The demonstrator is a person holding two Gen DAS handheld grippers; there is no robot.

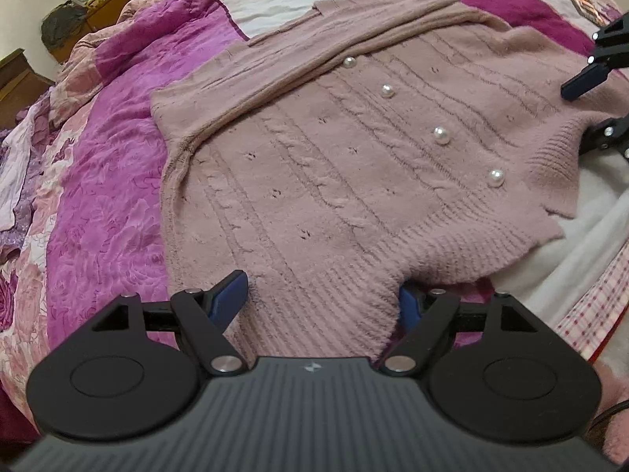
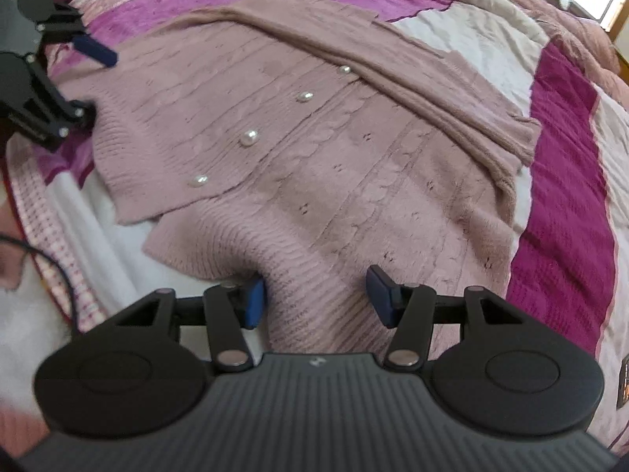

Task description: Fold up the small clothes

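Ribbed cardigan hem (image 1: 314,306) between open hand-held gripper (image 1: 320,299)

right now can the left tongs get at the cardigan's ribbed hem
Probably yes: the left tongs stand open astride the ribbed hem of the cardigan, with nothing lying on that edge.

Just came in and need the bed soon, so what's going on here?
A person is folding a pink cardigan laid flat on the quilt, sleeves already folded across its top. Each hand holds tongs at the ribbed hem: the left tongs and right tongs both straddle a bunched-up bit of hem, jaws apart, seemingly not yet pinching it.
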